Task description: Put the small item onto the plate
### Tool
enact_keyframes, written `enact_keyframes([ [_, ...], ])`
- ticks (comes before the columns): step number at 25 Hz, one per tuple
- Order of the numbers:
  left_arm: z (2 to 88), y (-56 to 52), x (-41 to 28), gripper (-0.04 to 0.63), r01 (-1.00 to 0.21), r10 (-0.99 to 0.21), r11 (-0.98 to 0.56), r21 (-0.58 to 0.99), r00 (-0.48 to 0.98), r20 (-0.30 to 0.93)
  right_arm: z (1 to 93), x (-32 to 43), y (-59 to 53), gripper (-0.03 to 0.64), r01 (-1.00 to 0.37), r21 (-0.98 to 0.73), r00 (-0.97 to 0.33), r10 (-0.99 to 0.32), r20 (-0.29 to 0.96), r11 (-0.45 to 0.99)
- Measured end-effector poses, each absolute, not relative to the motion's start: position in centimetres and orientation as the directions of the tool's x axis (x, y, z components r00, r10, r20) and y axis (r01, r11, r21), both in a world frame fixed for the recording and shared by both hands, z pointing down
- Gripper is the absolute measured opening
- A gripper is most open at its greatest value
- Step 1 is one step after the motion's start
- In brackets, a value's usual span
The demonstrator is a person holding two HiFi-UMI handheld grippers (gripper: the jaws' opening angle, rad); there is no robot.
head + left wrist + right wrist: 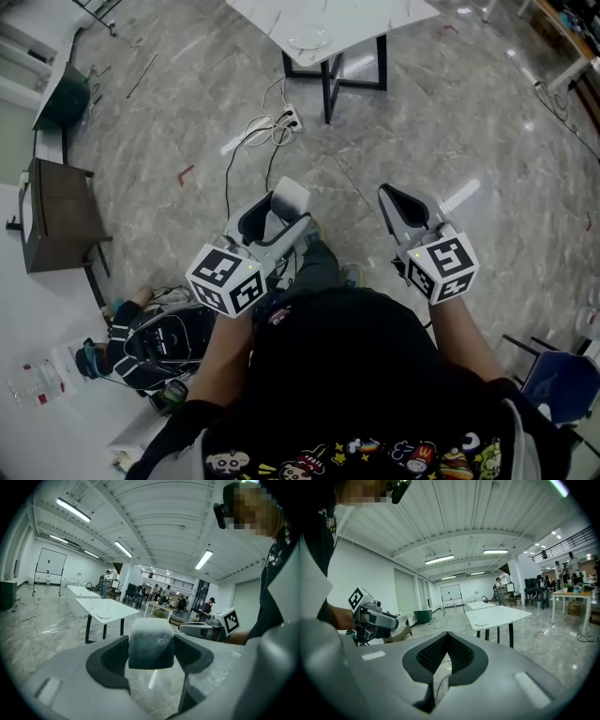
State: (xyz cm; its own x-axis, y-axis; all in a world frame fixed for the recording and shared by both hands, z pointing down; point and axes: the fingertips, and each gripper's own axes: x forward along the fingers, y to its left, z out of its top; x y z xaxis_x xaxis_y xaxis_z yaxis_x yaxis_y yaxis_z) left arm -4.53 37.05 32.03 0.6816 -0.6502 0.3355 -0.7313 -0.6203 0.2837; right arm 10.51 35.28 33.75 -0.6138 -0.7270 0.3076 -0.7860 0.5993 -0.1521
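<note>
Jolts could shake the small item [151, 643] from the pinching left gripper [151, 649] before the 12 o'clock plate [309, 39]; right gripper [446, 656] pressed together.

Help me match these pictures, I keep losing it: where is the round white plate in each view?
Head view: the round white plate at top centre, on the white marble-topped table.
Left gripper view: left of centre, on that table, beyond the held pale block.
Right gripper view: right of centre, on the tabletop.
Shared landmark: the table's black legs.
</note>
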Motion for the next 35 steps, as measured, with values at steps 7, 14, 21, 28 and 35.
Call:
enact_keyframes([
  [7,32.8,31.7,-5.8,0.295,-0.708,-0.614,-0.637,0.306,0.706,0.354,34.2,8.9,30.5,0.023,-0.801,-0.147,-0.591,-0.730,0.343,0.580],
  [14,33.4,25.7,-8.5,0.296,-0.674,-0.569,-0.667,0.319,0.736,0.367,34.5,5.9,25.1,0.023,-0.825,-0.147,-0.558,-0.747,0.362,0.546],
  [21,34.5,20.6,-11.9,0.296,-0.645,-0.538,-0.685,0.338,0.761,0.362,35.3,2.6,21.2,0.023,-0.850,-0.151,-0.520,-0.759,0.392,0.504],
  [28,34.9,16.9,-13.7,0.296,-0.622,-0.518,-0.698,0.355,0.781,0.349,35.4,0.7,17.6,0.023,-0.868,-0.147,-0.491,-0.771,0.405,0.475],
  [35,35.0,14.2,-13.9,0.295,-0.613,-0.506,-0.713,0.341,0.786,0.356,35.3,0.1,14.6,0.023,-0.877,-0.121,-0.472,-0.790,0.391,0.464],
])
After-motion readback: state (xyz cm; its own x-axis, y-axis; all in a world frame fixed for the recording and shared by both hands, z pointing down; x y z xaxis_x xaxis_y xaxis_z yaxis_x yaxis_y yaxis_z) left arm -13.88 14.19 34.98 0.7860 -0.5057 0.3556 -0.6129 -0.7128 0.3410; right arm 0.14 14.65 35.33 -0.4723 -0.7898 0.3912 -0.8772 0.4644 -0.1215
